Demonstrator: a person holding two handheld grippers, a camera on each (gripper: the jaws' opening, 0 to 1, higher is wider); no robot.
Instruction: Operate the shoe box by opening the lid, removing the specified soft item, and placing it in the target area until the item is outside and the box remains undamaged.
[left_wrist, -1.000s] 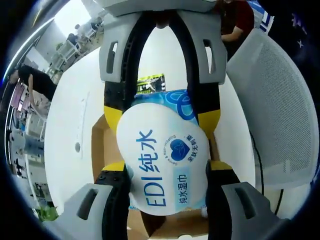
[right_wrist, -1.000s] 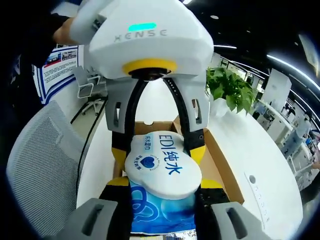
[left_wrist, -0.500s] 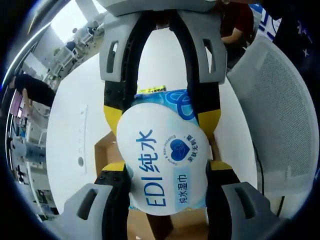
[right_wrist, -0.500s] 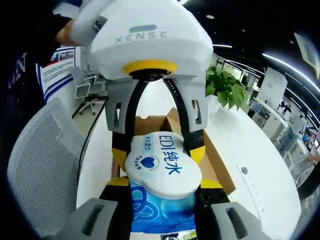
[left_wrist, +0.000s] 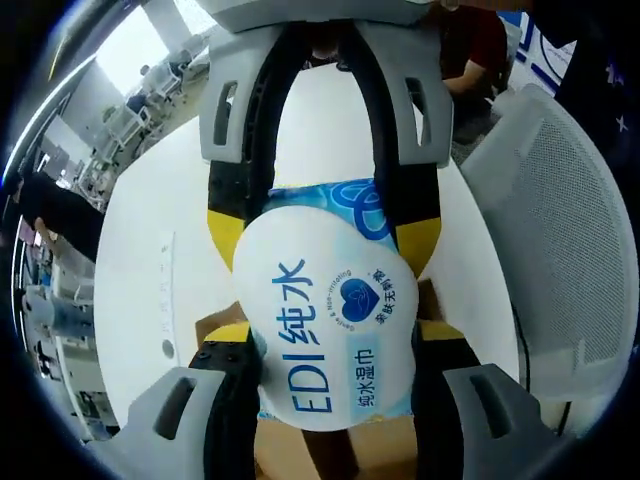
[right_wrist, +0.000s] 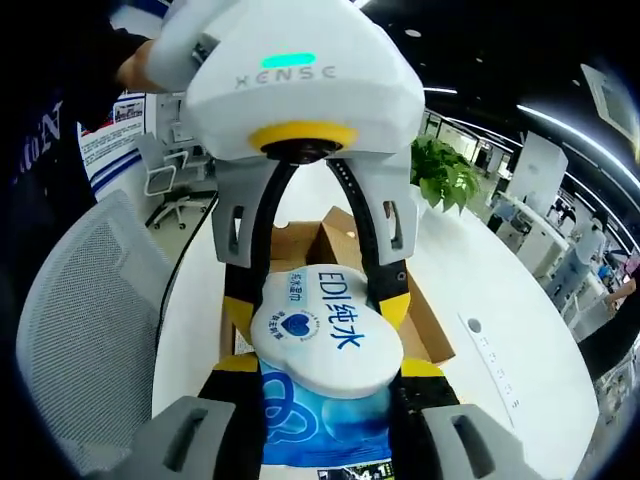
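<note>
A soft blue-and-white pack of wet wipes with a white oval flip lid printed "EDI" (left_wrist: 325, 320) is held in the air between both tools. In the left gripper view, the left gripper (left_wrist: 325, 345) has its black, yellow-tipped jaws closed to the pack's width, pressing its two sides near the lid end. The opposing right gripper (left_wrist: 325, 215) reaches in from the top of that view and clamps the pack's far blue end the same way.

In the right gripper view the same pack (right_wrist: 325, 350) sits between the right gripper (right_wrist: 325, 385) at the blue end and the left gripper (right_wrist: 315, 300) beyond, whose white housing shows a lit green bar.

Below and behind the pack lies the open brown cardboard shoe box (right_wrist: 425, 315), its flaps up, resting on a white round-edged table (right_wrist: 510, 330); the pack is above the box, not touching it. A grey mesh office chair (right_wrist: 85, 320) stands beside the table. A green potted plant (right_wrist: 445, 175) stands at the table's far end, with office desks behind.
</note>
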